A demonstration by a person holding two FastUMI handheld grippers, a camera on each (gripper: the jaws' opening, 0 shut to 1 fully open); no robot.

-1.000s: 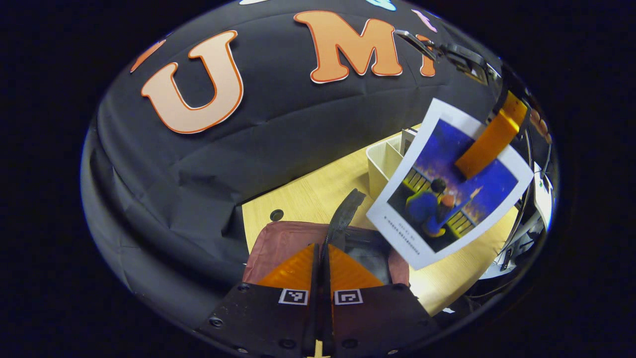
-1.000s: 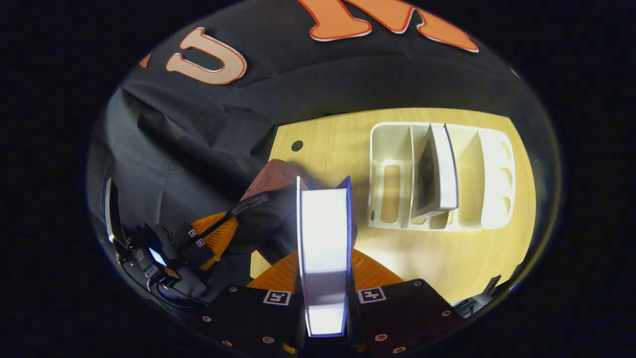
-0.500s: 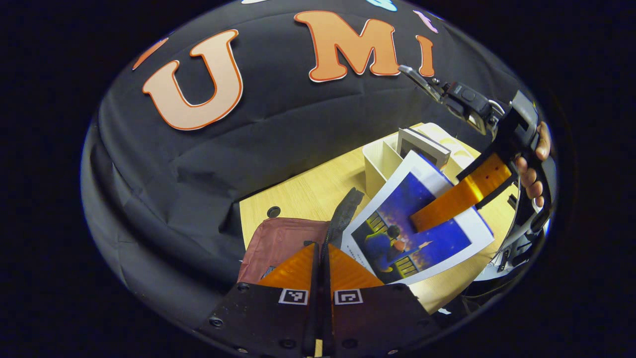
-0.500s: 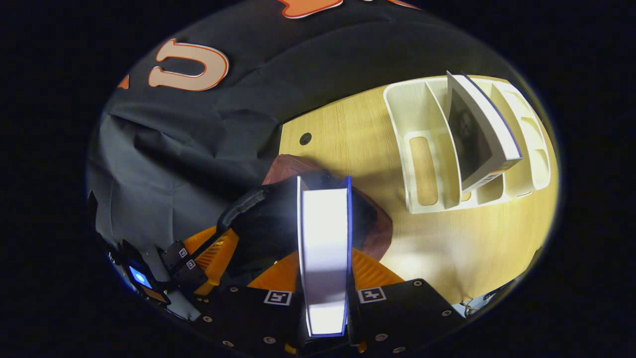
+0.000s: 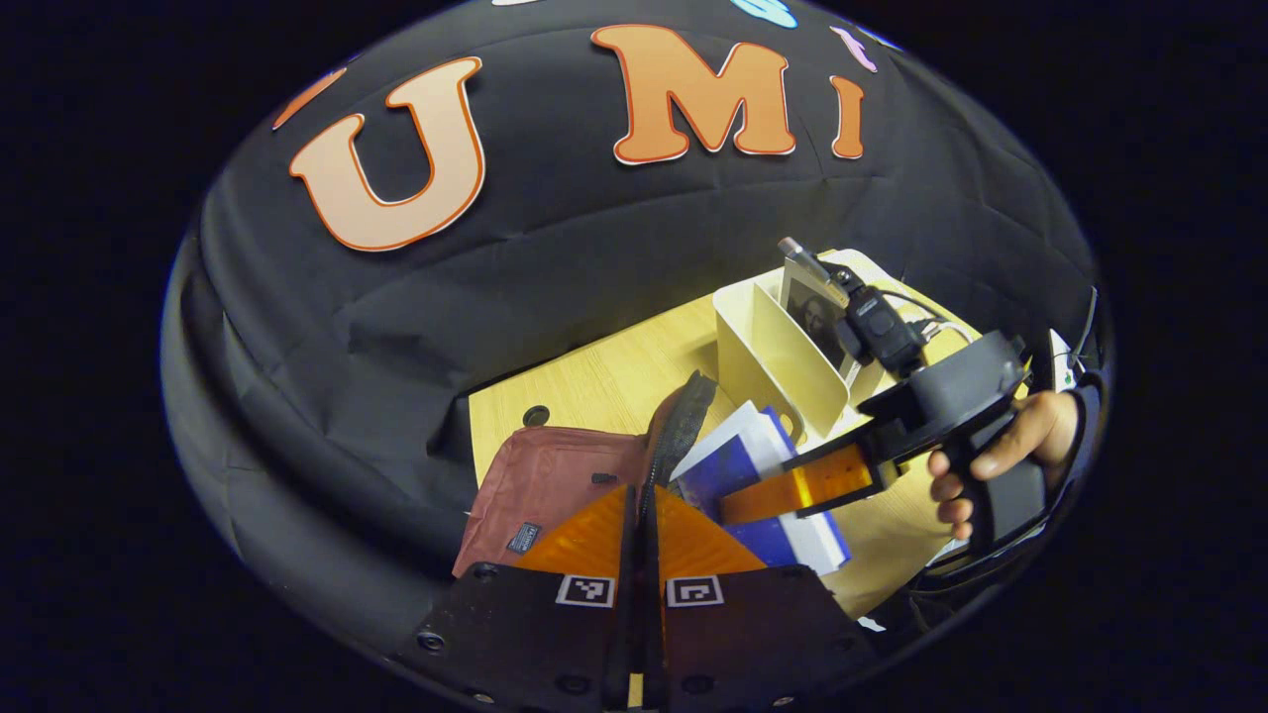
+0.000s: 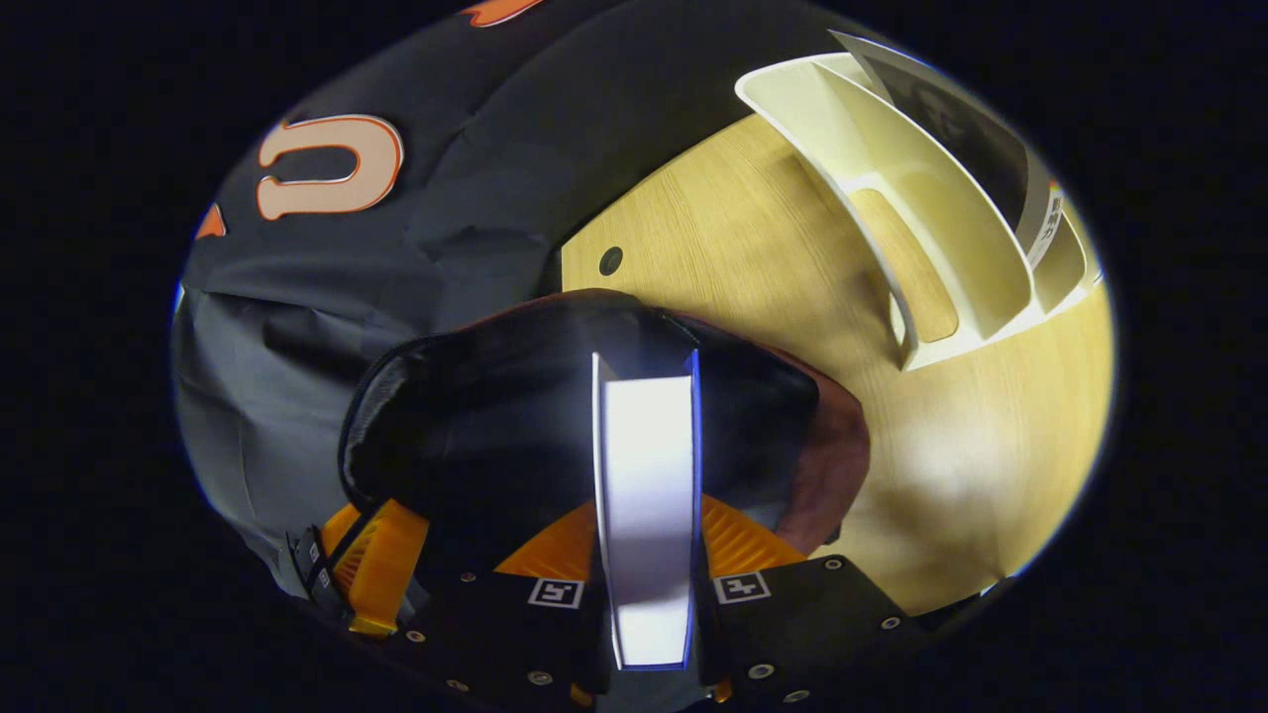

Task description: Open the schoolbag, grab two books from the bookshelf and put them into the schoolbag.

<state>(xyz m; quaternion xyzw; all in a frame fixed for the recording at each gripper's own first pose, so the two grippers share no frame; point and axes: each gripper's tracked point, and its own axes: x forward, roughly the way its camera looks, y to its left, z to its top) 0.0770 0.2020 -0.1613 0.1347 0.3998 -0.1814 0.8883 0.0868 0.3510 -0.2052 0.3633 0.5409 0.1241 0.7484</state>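
The maroon schoolbag [image 5: 555, 480] lies on the wooden table [image 5: 614, 381]. My left gripper [image 5: 640, 492] is shut on its black strap [image 5: 686, 416] and holds the mouth apart. In the right gripper view the bag's dark opening [image 6: 495, 416] gapes just below, with a left finger [image 6: 381, 555] at its near rim. My right gripper [image 6: 646, 505] is shut on a blue-and-white book [image 6: 644, 475], seen edge-on and pointing into the opening. In the left gripper view that book [image 5: 763, 475] dips behind the strap, with the right gripper [image 5: 783, 490] on it.
A white bookshelf [image 5: 778, 356] stands on the table behind the bag and holds another book [image 5: 807, 309]. The right gripper view has the bookshelf [image 6: 921, 218] at the upper right. A hand [image 5: 1001, 456] holds the right gripper. A cable hole [image 6: 611, 260] sits near the table's far edge.
My right gripper has come down and to the left with the book, from high above the table to the bag's mouth. The left gripper has kept its hold on the strap.
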